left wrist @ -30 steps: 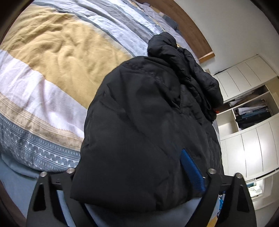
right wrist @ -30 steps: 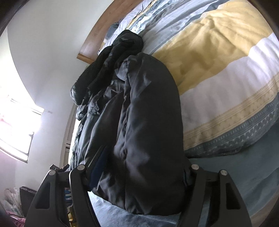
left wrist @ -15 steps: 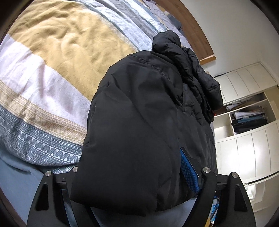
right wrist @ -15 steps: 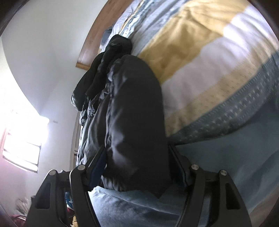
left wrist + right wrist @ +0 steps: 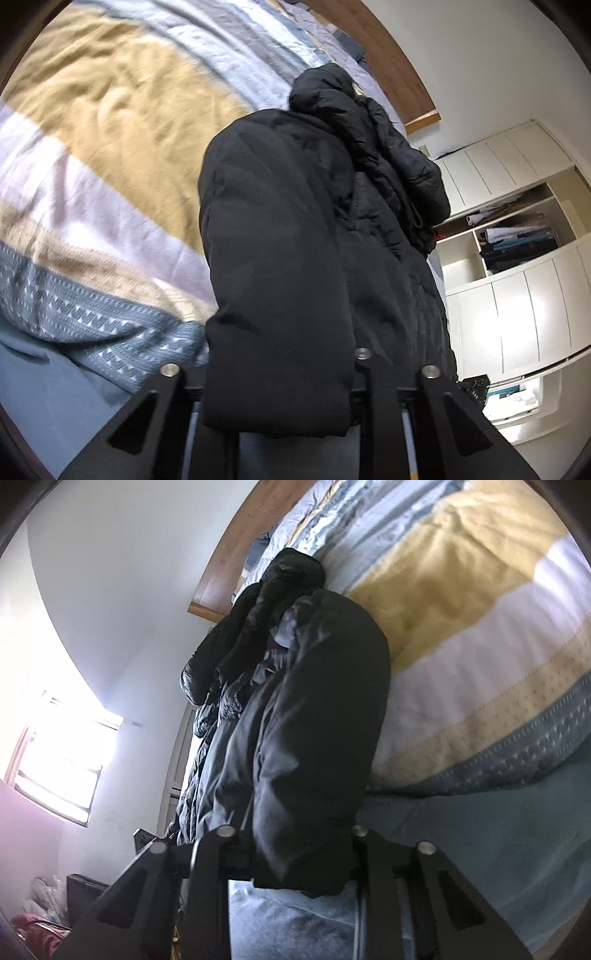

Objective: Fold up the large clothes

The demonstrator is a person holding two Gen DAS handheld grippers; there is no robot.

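As jaws closed, both grippers (image 5: 280, 398) (image 5: 295, 860) seemingly pinch jacket (image 5: 280, 240).

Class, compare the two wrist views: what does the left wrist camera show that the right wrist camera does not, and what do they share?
Only the left view shows the white wardrobe with an open shelf of folded clothes. Only the right view shows the bright window. Both show the black padded jacket on the striped yellow, white and blue bedspread, each hand-held gripper having just closed on its near edge.
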